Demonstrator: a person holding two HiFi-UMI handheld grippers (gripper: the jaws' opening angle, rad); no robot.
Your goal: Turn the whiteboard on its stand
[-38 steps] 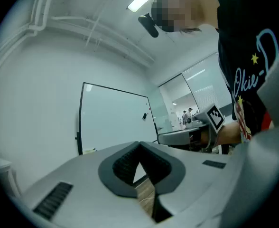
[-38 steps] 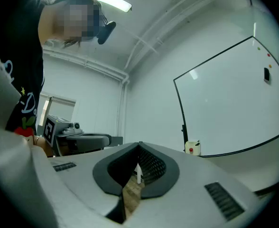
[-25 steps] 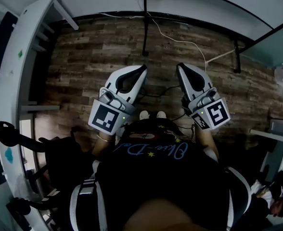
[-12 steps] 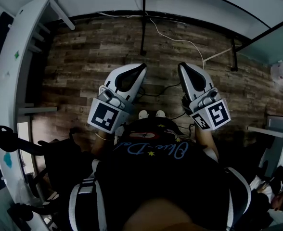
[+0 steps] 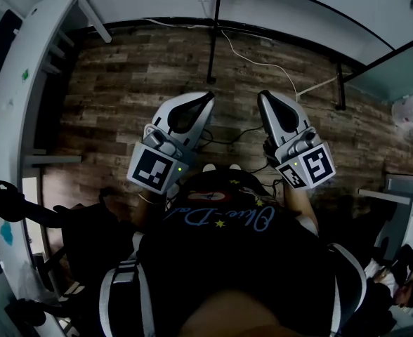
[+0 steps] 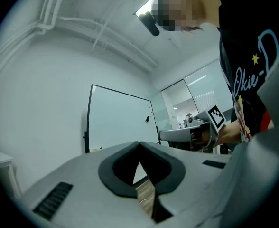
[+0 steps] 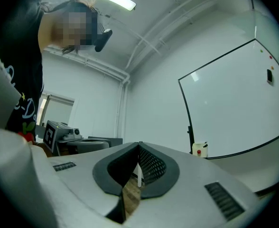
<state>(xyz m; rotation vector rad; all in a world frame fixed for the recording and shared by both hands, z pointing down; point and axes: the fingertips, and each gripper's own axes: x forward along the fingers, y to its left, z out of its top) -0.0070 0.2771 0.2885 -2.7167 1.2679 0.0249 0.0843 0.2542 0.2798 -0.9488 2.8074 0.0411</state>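
Both the left hand-held gripper [image 5: 208, 98] and the right hand-held gripper [image 5: 263, 95] are closed on nothing, well apart from the large white, black-framed whiteboard [image 7: 234, 108] that stands ahead on its black metal stand [image 7: 190, 127]. Closed jaws would likely skid off the thin frame. A hard swing could throw the small cream object with a red spot [image 7: 201, 149] off the lower edge, and the loose white cable [image 5: 263, 62] on the floor could catch a foot

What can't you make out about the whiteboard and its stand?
Stand's feet: left gripper view, hidden behind the left gripper below the whiteboard.
Small white object at the board's lower edge: right gripper view, too small to identify.
Dark mark on the board: same view, too small.
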